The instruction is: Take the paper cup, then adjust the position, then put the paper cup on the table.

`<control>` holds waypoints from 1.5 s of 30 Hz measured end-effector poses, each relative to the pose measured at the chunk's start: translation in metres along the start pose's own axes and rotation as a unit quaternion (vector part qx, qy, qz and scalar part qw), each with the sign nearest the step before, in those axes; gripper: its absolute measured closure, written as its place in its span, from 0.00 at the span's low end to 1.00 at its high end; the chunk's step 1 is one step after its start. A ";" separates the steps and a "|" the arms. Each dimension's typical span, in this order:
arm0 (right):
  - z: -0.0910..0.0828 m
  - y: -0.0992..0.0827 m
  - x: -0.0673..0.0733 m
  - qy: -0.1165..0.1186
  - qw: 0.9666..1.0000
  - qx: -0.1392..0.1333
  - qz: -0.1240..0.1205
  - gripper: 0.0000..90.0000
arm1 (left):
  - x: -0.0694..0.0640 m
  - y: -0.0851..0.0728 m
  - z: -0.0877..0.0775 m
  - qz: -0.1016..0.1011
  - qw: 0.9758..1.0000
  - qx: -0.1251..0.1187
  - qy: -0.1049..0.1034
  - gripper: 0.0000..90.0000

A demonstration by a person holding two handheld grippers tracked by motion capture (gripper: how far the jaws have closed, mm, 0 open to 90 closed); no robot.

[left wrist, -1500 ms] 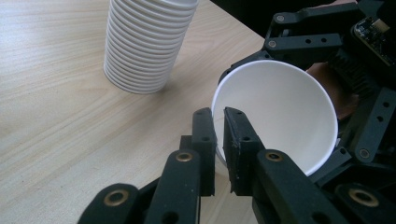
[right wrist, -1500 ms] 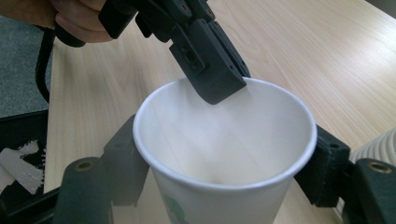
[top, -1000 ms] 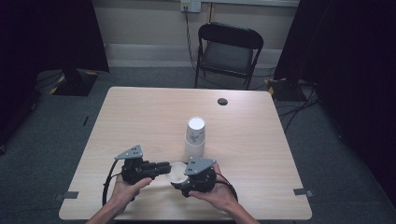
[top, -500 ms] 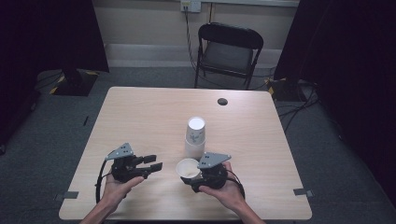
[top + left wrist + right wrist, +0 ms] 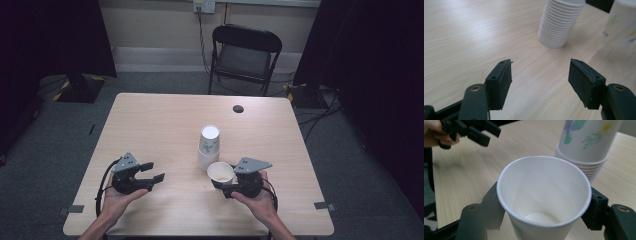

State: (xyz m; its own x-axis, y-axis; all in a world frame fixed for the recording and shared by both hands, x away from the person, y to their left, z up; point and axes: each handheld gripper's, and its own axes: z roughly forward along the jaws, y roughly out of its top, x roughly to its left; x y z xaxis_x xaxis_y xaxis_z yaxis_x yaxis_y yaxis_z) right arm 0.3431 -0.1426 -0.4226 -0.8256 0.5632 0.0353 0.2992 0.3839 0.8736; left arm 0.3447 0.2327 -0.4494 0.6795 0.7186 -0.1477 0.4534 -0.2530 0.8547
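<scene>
— White paper cup [image 5: 544, 200]: where is it held?

— Upright between the jaws of the right gripper [image 5: 231, 184], which are closed on its sides, just beside the stack of cups [image 5: 208, 146] on the wooden table [image 5: 165, 120].

— And the left gripper [image 5: 151, 172]?

— Nothing is gripped; its jaws have just been opening and stand wide apart, well left of the cup.

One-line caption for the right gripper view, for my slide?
Right gripper clamps an upright paper cup beside the stack of cups.
</scene>
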 end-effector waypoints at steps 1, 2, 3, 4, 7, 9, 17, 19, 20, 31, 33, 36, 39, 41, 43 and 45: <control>-0.002 0.000 -0.002 -0.001 1.000 -0.004 0.003 0.36 | 0.001 -0.001 -0.001 0.002 1.000 0.004 0.003 0.39; -0.005 0.000 -0.003 -0.004 1.000 -0.007 0.004 0.36 | 0.004 -0.001 -0.003 0.001 1.000 0.004 0.008 0.39; -0.008 0.001 -0.006 -0.008 1.000 -0.007 0.005 0.36 | 0.006 -0.002 -0.005 0.001 1.000 0.003 0.012 0.39; -0.010 0.001 -0.007 -0.011 1.000 -0.009 0.006 0.36 | 0.009 -0.002 -0.007 0.002 1.000 0.004 0.018 0.39; -0.017 0.002 -0.015 -0.025 1.000 -0.012 0.010 0.36 | 0.018 -0.007 -0.010 0.017 0.999 0.029 0.043 0.38; -0.020 0.003 -0.021 -0.034 0.999 -0.014 0.011 0.36 | 0.024 -0.013 -0.013 0.008 0.998 0.028 0.053 0.37; -0.019 -0.003 -0.040 -0.060 0.998 -0.013 0.028 0.36 | 0.040 -0.033 -0.010 -0.004 0.993 0.076 0.090 0.32; -0.018 -0.005 -0.047 -0.070 0.997 -0.013 0.035 0.36 | 0.044 -0.038 -0.008 -0.005 0.992 0.086 0.096 0.32; -0.018 -0.006 -0.050 -0.074 0.996 -0.013 0.038 0.36 | 0.045 -0.039 -0.008 0.000 0.991 0.090 0.098 0.32; -0.009 -0.004 -0.091 -0.114 0.991 -0.011 0.062 0.36 | 0.046 -0.050 0.002 0.013 0.990 0.096 0.103 0.23; -0.006 -0.001 -0.098 -0.122 0.990 -0.009 0.064 0.36 | 0.046 -0.050 0.003 0.011 0.990 0.095 0.106 0.21; -0.001 0.002 -0.109 -0.131 0.989 -0.011 0.071 0.36 | 0.045 -0.051 0.003 0.008 0.989 0.095 0.112 0.20; 0.006 0.004 -0.117 -0.142 0.987 -0.008 0.072 0.36 | 0.045 -0.051 0.003 0.008 0.989 0.095 0.112 0.20; 0.010 0.005 -0.123 -0.144 0.986 -0.010 0.078 0.36 | 0.045 -0.051 0.003 0.007 0.989 0.095 0.112 0.20; 0.015 0.006 -0.129 -0.147 0.986 -0.005 0.084 0.36 | 0.045 -0.051 0.003 0.006 0.989 0.095 0.111 0.19; 0.020 0.006 -0.133 -0.150 0.985 0.001 0.083 0.36 | 0.045 -0.050 0.003 0.007 0.989 0.096 0.111 0.19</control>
State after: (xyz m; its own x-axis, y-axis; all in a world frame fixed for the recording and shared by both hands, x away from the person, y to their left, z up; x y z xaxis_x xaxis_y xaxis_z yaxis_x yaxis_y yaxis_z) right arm 0.4643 -0.2005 -0.4323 -0.5868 0.8091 0.0328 0.4197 0.2692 0.8668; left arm 0.3545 0.2762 -0.5007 0.5524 0.8336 -0.0049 0.5601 -0.3668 0.7428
